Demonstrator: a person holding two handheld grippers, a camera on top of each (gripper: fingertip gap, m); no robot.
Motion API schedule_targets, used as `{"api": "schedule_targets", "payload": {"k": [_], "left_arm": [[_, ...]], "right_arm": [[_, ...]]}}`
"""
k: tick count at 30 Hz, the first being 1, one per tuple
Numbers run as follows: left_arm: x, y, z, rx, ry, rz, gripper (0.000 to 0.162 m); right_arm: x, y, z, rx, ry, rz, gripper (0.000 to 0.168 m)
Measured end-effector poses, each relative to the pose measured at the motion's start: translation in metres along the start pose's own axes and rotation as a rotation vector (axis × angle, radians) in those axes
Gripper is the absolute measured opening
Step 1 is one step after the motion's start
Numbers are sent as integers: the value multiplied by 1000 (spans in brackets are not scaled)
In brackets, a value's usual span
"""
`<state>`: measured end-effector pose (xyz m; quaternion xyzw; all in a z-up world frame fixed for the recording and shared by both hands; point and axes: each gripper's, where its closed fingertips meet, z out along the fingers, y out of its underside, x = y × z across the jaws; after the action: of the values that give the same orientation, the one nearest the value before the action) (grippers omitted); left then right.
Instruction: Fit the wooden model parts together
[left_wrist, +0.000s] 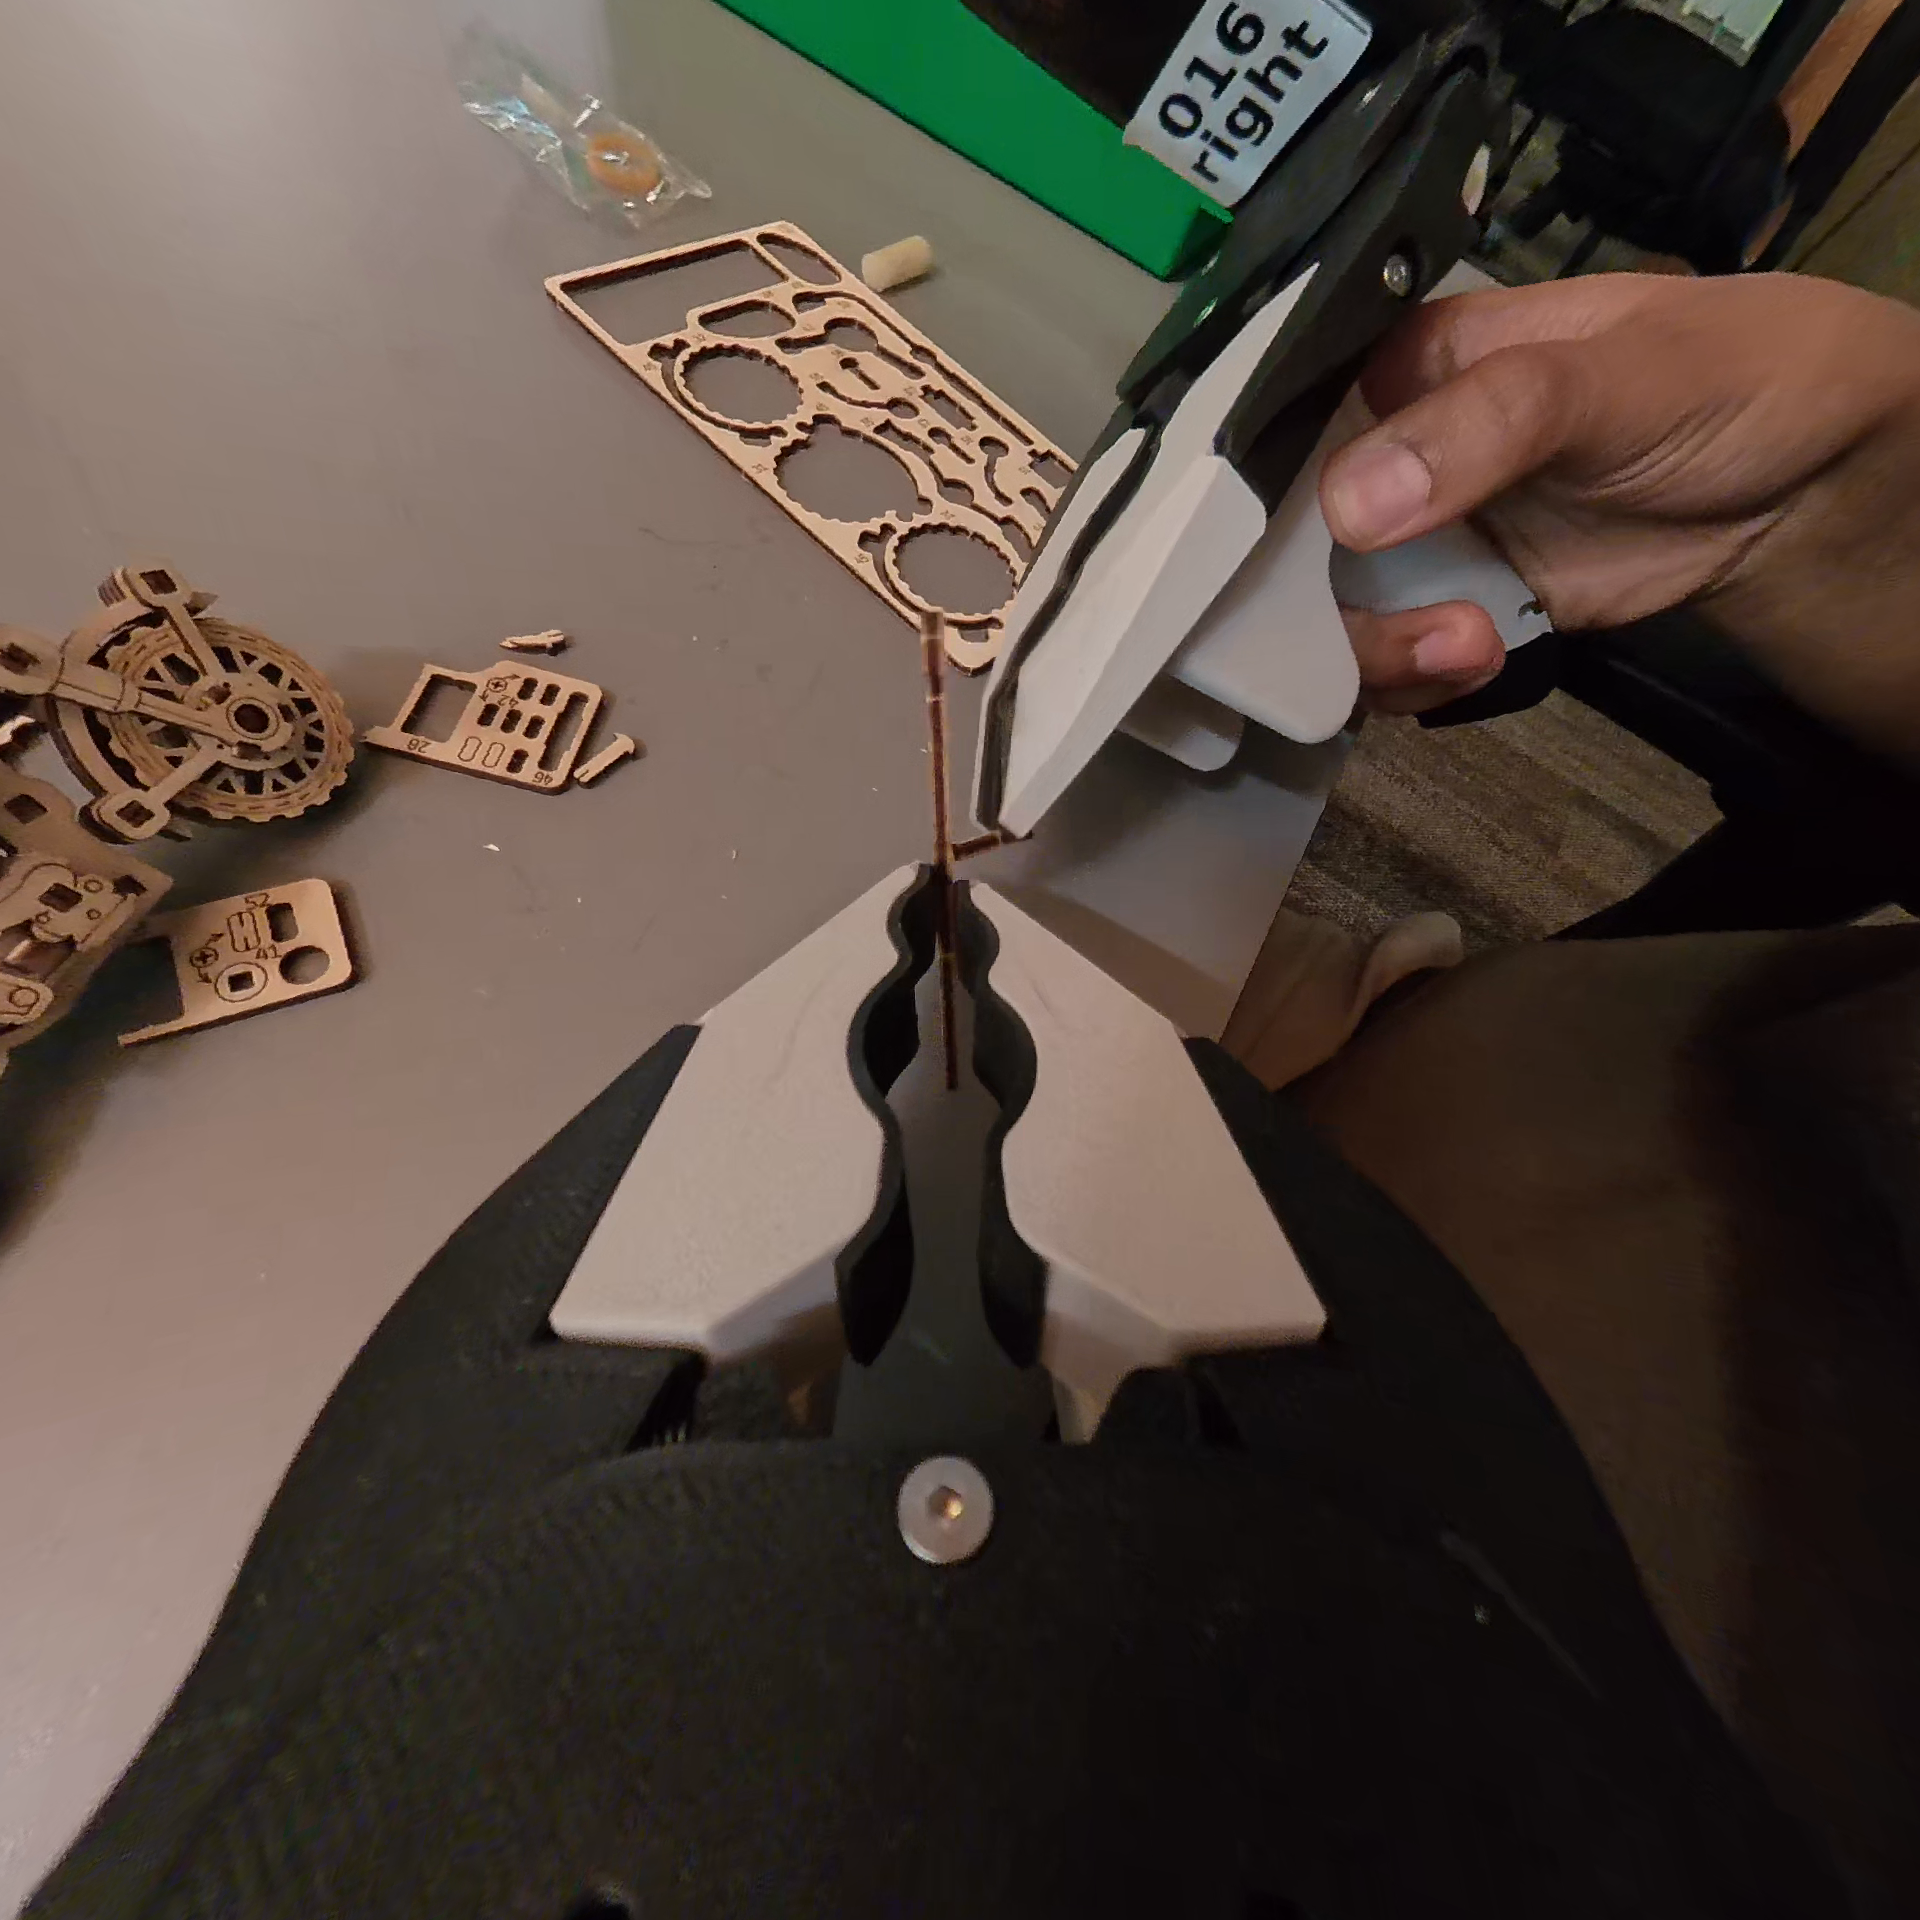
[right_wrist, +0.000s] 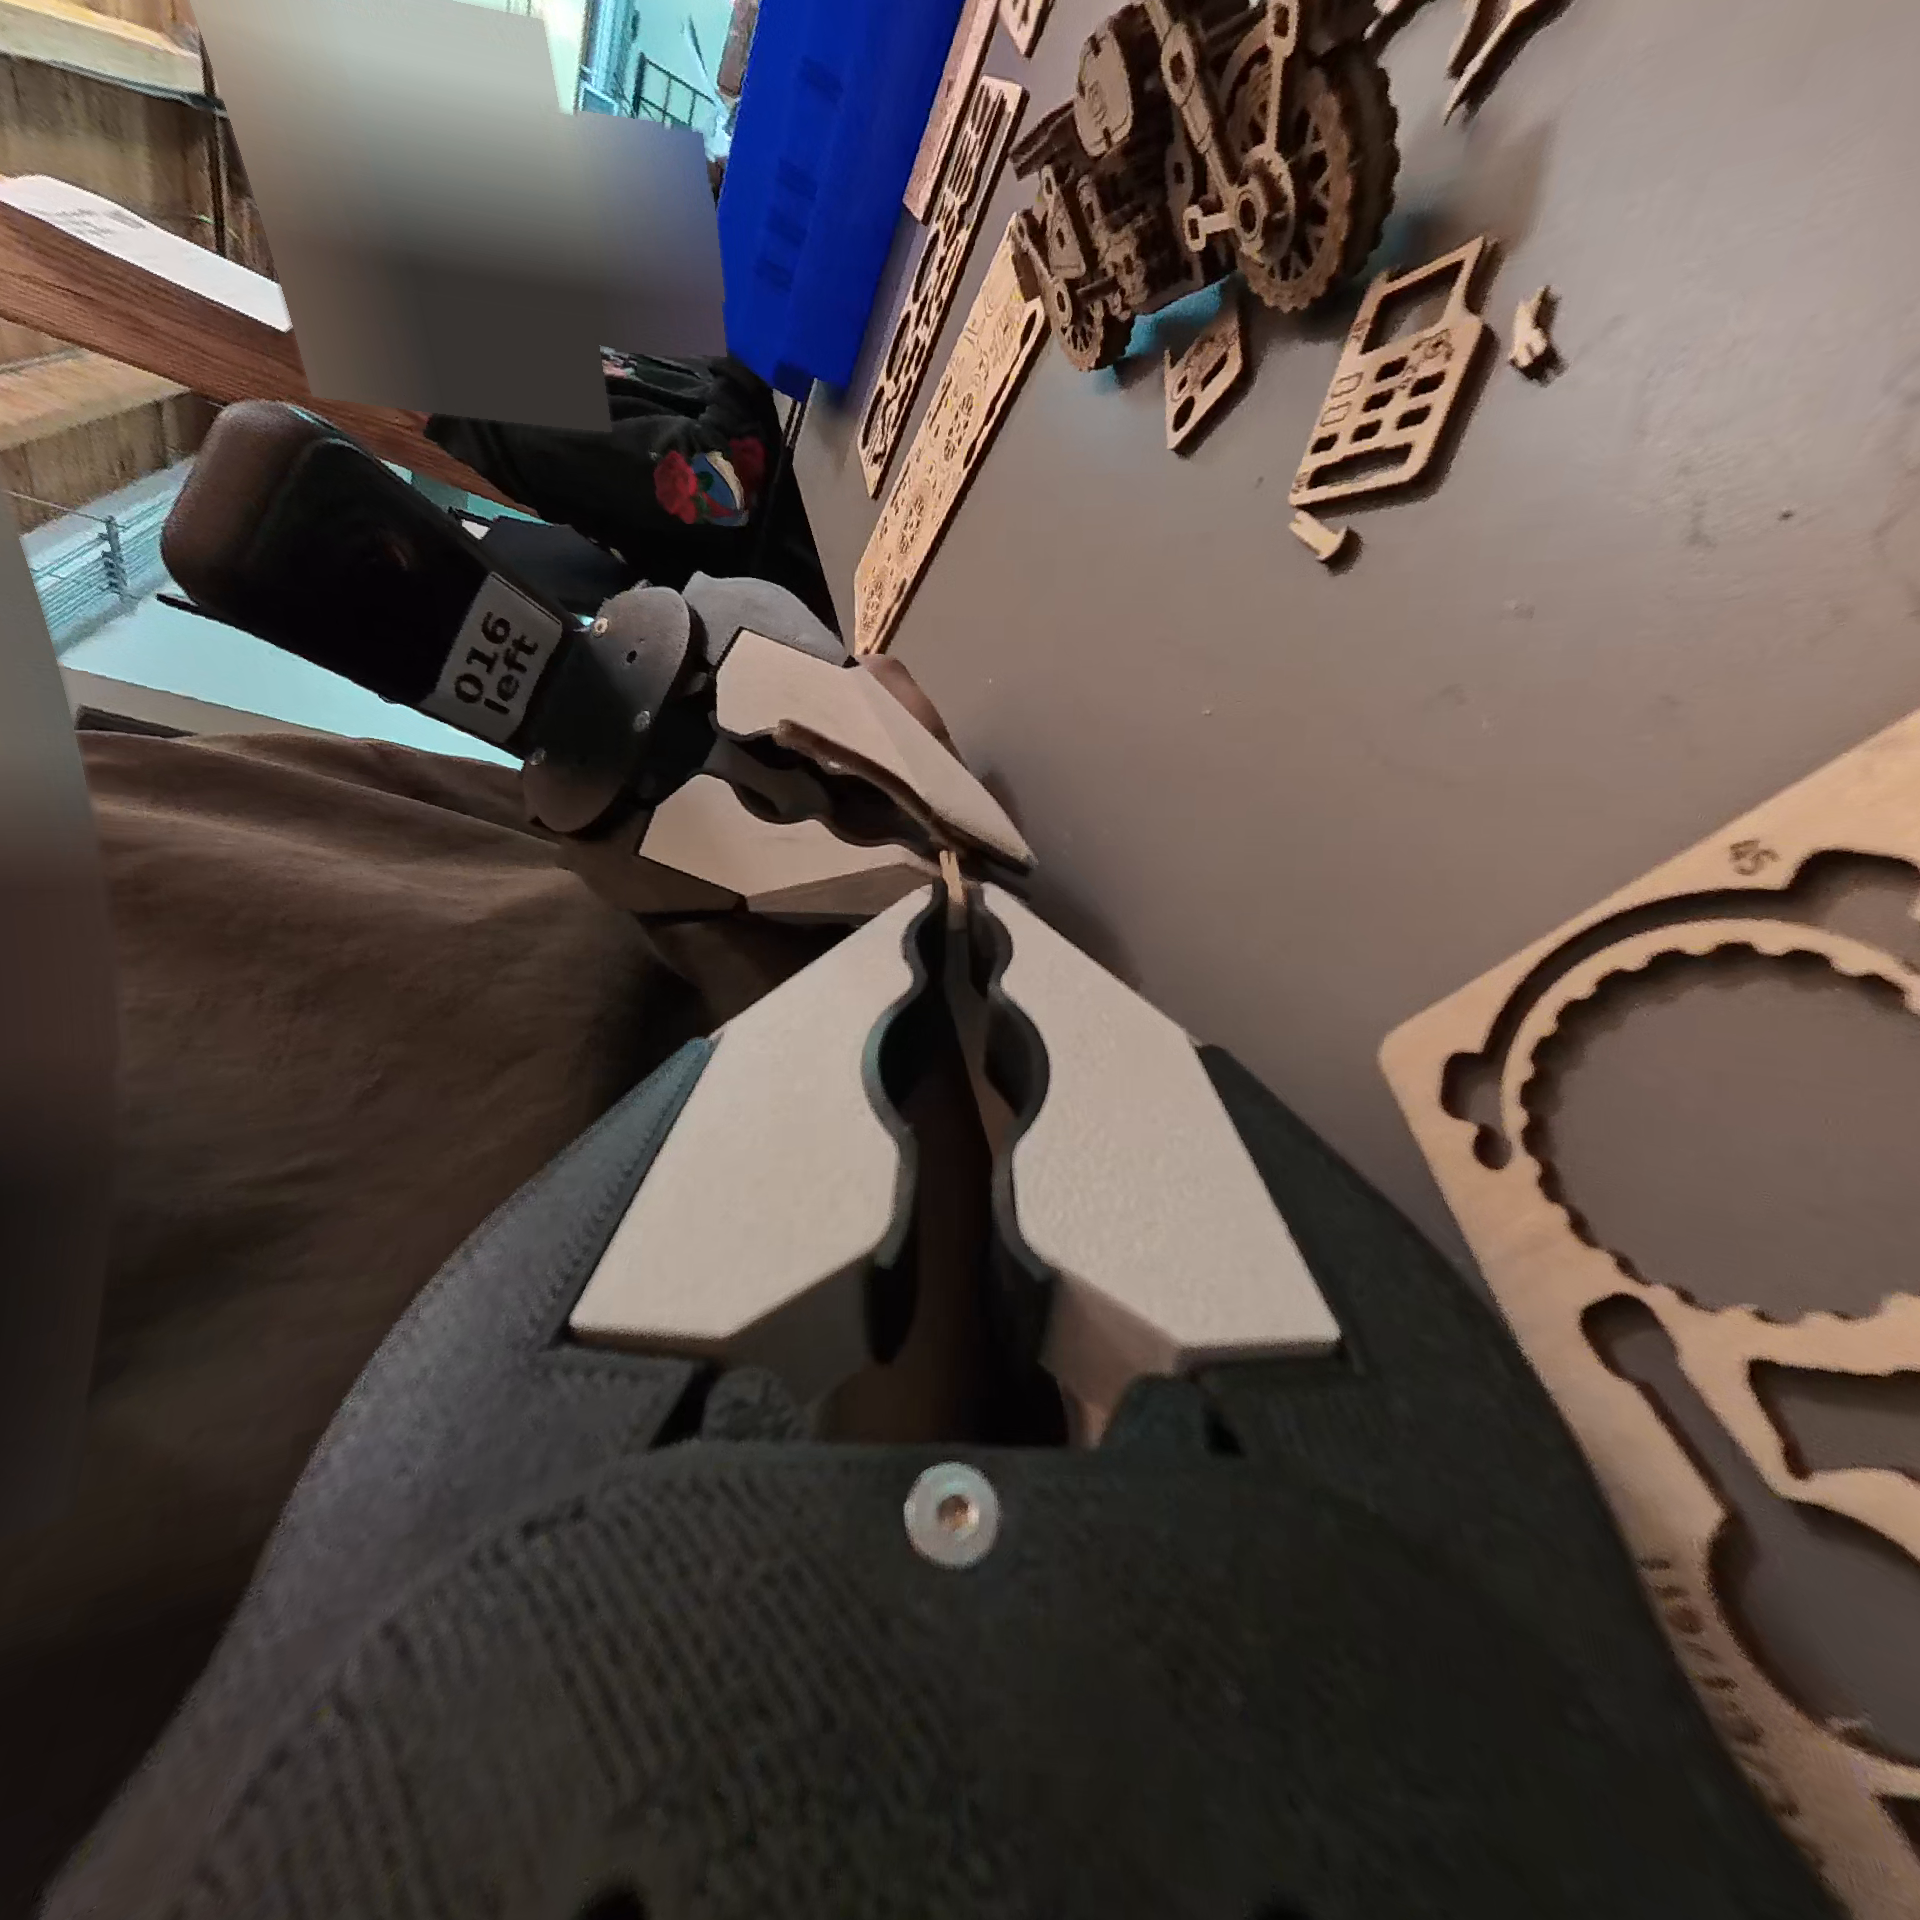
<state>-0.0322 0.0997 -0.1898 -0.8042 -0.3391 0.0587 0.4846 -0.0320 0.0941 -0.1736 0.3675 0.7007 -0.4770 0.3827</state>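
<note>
In the left wrist view my left gripper (left_wrist: 943, 883) is shut on a thin flat wooden part (left_wrist: 938, 748), seen edge-on and standing up past the fingertips. My right gripper (left_wrist: 995, 826) comes in from the upper right, shut on a small wooden peg (left_wrist: 977, 844) whose end touches the flat part's side. In the right wrist view my right gripper (right_wrist: 954, 896) pinches the peg (right_wrist: 948, 868) at its tips, against the left gripper (right_wrist: 987, 857) and its flat part (right_wrist: 831, 756). Both hover at the table's near edge.
A part-built wooden motorcycle model (left_wrist: 197, 717) (right_wrist: 1226, 177) stands on the grey table (left_wrist: 312, 436). A punched-out wooden sheet (left_wrist: 831, 436) (right_wrist: 1683, 1247), small sheet offcuts (left_wrist: 499, 722), a plastic bag (left_wrist: 592, 135), a green box (left_wrist: 987, 114) and a blue bin (right_wrist: 821, 177) lie around. The grippers are tip to tip, or close to it.
</note>
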Motion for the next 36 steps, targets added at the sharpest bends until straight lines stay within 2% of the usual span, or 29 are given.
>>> {"api": "schedule_targets", "payload": {"k": [6,15,26,30,36], "left_arm": [[-2,1,0,-6,-1,-13,0],[-11,-4,-1,31,47,-198,0],[-5,-1,2,8,22,-122,1],[-4,0,2,4,20,-103,8],[-4,1,2,-1,6,-86,8]], "right_arm": [[1,-1,1,8,11,1,2],[-1,-7,3,52,12,3,2],[3,-7,4,43,90,-65,2],[7,-8,2,48,129,-86,2],[10,-7,3,46,133,-77,2]]}}
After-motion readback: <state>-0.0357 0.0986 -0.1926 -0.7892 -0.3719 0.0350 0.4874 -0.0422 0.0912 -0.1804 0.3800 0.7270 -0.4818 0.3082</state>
